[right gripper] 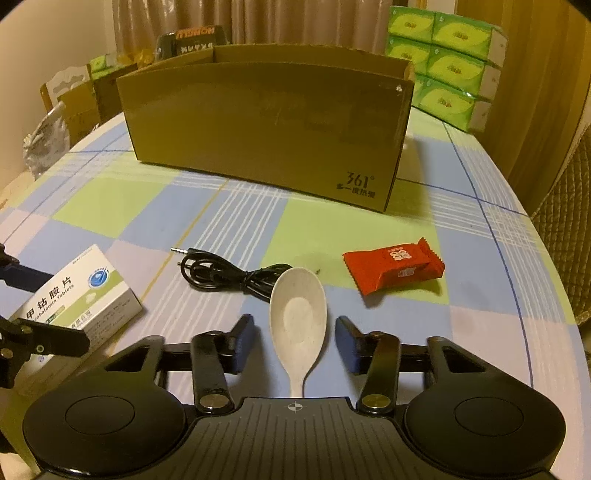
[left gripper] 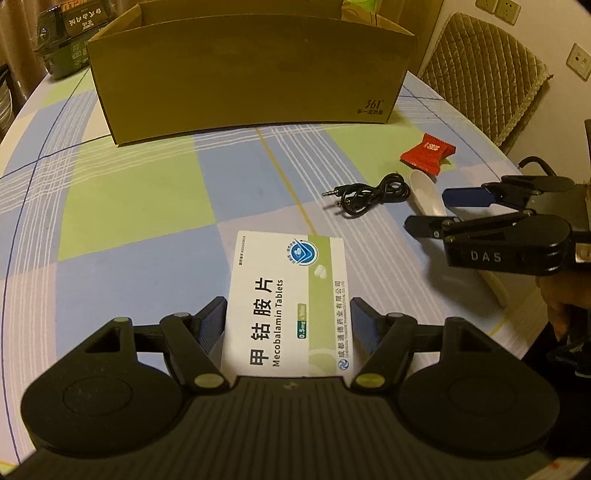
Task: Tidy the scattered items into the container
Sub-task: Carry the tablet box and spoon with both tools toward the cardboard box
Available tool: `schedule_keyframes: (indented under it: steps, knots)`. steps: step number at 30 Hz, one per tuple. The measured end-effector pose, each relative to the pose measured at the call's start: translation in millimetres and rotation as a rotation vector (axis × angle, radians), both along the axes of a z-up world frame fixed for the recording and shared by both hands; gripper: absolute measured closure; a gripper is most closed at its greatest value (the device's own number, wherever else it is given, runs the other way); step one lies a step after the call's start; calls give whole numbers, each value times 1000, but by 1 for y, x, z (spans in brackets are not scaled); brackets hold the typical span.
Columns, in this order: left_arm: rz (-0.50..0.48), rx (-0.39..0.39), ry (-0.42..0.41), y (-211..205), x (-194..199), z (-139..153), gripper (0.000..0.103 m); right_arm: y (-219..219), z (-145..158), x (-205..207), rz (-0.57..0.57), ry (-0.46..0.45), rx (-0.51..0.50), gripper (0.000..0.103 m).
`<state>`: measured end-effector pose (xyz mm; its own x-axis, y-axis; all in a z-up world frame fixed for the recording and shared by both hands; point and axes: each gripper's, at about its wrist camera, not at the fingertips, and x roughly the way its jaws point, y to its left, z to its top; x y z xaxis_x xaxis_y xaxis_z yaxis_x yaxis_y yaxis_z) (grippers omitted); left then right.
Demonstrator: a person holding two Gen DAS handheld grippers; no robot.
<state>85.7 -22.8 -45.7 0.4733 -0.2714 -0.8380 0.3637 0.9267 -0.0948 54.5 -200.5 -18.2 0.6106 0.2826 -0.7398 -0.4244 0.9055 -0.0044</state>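
Left wrist view: straddling the tablet box [left gripper: 291, 266] with the left gripper [left gripper: 288, 306], pads apparently pressing on both long sides, jaws standing about half open at the box's width; box lying flat toward the near edge of the bench [left gripper: 129, 192]. Flanking the spoon [right gripper: 298, 314] with the right gripper [right gripper: 295, 325], jaws part open, a gap showing on each side of the bowl, holding nothing; spoon lying face up toward the near right of the bench, handle pointing back under the gripper.

Risking, judging from this:
- crushing or twisting the light carton if squeezing off-centre, then dropping it short of the cardboard container [left gripper: 251, 74], which is standing at the far side of the bench.
- pinching the rounded spoon bowl and squirting it out sideways, possibly toward the right edge.
- snagging the black cable [right gripper: 225, 273], which is lying just beyond the spoon tip and seemingly touching it.
- bumping the two grippers together while working close side by side.
- clipping the container's tall front wall when carrying things over.

Also waiting: a red candy packet [right gripper: 393, 269], right of the spoon.

Covering the rounded bench: a smooth checked cloth in blue, green and pale lilac, likely slippery. Surrounding it: a quilted chair [left gripper: 480, 74] at the right edge, stacked green tissue packs [right gripper: 443, 62] and curtains [right gripper: 258, 18] behind the far edge, wall sockets [left gripper: 498, 9], all glowing under dim yellowish light.
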Motion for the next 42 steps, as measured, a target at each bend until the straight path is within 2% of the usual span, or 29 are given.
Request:
schedule_keyframes:
  steps: [1, 19, 26, 42]
  knots:
    - [2, -1, 0, 0, 0, 0, 36, 0, 0, -1, 1, -2, 2, 73]
    - [-1, 18, 0, -2, -9, -5, 36, -7, 12, -14, -31, -1, 29, 74]
    - [-19, 61, 0, -6, -6, -5, 36, -7, 16, -19, -30, -3, 27, 74]
    - [-4, 18, -80, -1, -10, 30, 36, 2, 50, -29, -14, -76, 32, 74]
